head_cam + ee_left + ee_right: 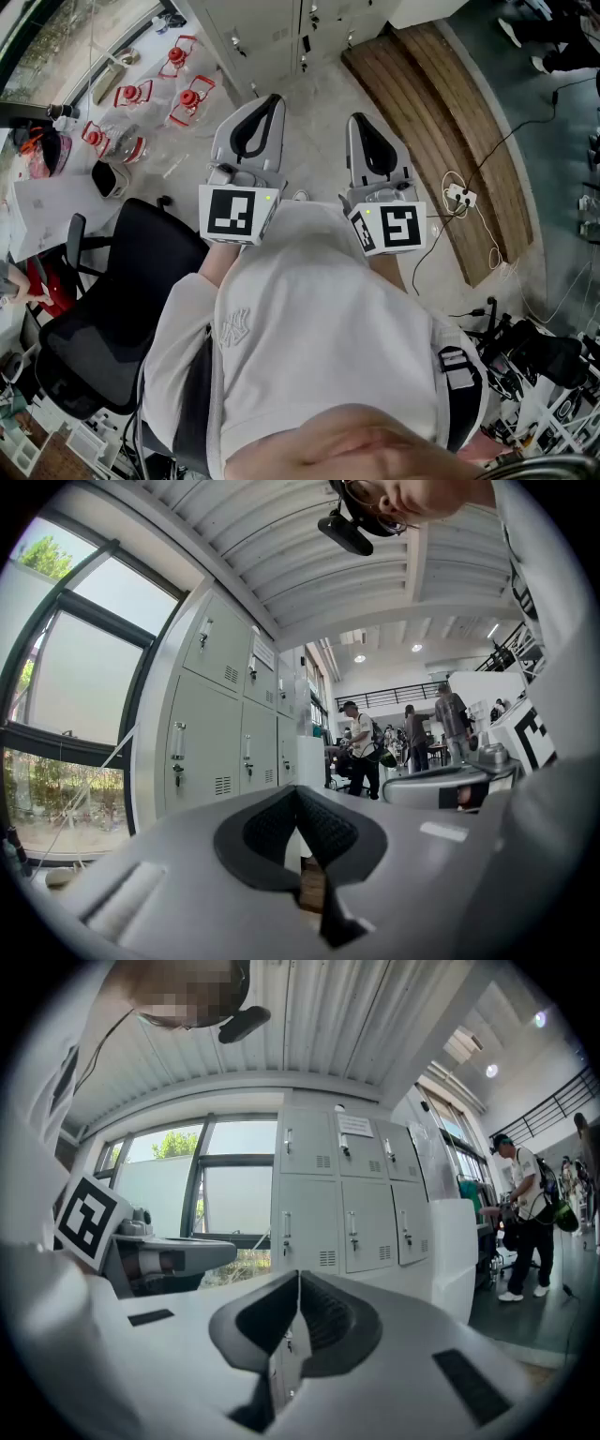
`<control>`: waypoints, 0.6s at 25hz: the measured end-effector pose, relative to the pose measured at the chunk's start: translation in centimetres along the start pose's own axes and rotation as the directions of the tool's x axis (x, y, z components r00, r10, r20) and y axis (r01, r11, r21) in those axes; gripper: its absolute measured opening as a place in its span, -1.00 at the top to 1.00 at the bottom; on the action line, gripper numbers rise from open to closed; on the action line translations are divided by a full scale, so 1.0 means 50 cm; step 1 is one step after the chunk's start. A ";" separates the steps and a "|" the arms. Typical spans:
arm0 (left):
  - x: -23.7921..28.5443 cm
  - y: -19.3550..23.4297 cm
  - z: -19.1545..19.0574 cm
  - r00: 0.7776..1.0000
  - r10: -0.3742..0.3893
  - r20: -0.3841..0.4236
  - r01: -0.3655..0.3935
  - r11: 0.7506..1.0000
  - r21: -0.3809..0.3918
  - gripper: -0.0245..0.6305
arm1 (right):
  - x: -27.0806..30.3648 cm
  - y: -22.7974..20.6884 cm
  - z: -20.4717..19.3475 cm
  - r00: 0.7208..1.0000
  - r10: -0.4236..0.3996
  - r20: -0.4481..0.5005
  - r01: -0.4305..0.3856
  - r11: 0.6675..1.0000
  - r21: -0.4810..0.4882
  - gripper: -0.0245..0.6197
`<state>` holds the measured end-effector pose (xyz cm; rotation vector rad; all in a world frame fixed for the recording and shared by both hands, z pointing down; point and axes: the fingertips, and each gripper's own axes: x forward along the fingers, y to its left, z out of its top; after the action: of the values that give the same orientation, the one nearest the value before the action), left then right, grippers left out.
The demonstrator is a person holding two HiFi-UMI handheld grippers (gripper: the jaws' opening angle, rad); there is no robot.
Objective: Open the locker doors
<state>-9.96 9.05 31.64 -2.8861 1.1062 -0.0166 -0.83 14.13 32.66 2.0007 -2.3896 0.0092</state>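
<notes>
Looking down in the head view, the left gripper (269,101) and right gripper (358,122) point level, side by side and apart, toward the lockers (281,28) at the top edge. Each cube carries a black-and-white square marker. The shirt (319,347) bears a small stitched monogram, too small to read. Bare floor (314,94) lies between jaws and lockers. A wooden bench (450,122) borders it at the right; red-capped jars (141,94) and a black chair (112,319) stand at the left.

In the left gripper view, the left gripper (298,791) is clenched, tips meeting on nothing. The lockers (225,714) stand ahead to the left, every door flush. A paper notice (263,653) on an upper door is unreadable. A window (66,686) adjoins them at the left, and people (361,747) stand far down the aisle.

In the right gripper view, the right gripper (297,1279) is clenched and empty. The lockers (342,1204) face it, doors closed, well apart. Their notice (354,1125) is illegible. A white counter (455,1241) stands just right of them.
</notes>
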 end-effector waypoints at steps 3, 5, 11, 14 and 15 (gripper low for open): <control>0.000 -0.011 0.002 1.000 -0.008 0.002 0.008 1.000 0.003 0.92 | -0.008 -0.004 0.001 1.000 0.000 0.005 0.000 1.000 -0.001 0.88; 0.000 -0.018 0.002 1.000 -0.010 0.001 0.010 1.000 0.006 0.92 | -0.014 -0.006 0.000 1.000 0.000 0.006 0.000 1.000 -0.002 0.88; -0.001 -0.036 0.002 1.000 -0.019 0.000 0.019 1.000 0.008 0.92 | -0.032 -0.011 -0.003 1.000 -0.002 0.004 0.002 1.000 -0.003 0.88; 0.000 -0.041 0.002 1.000 -0.023 0.000 0.023 1.000 0.010 0.92 | -0.037 -0.012 -0.004 1.000 -0.002 0.001 0.002 1.000 -0.008 0.88; 0.000 -0.043 0.003 1.000 -0.024 0.000 0.024 1.000 0.011 0.92 | -0.038 -0.014 -0.004 1.000 -0.002 0.001 0.002 1.000 -0.008 0.88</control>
<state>-8.50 10.65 31.63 -2.8900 1.0684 -0.0237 0.17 15.90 32.82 2.0000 -2.3845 -0.0012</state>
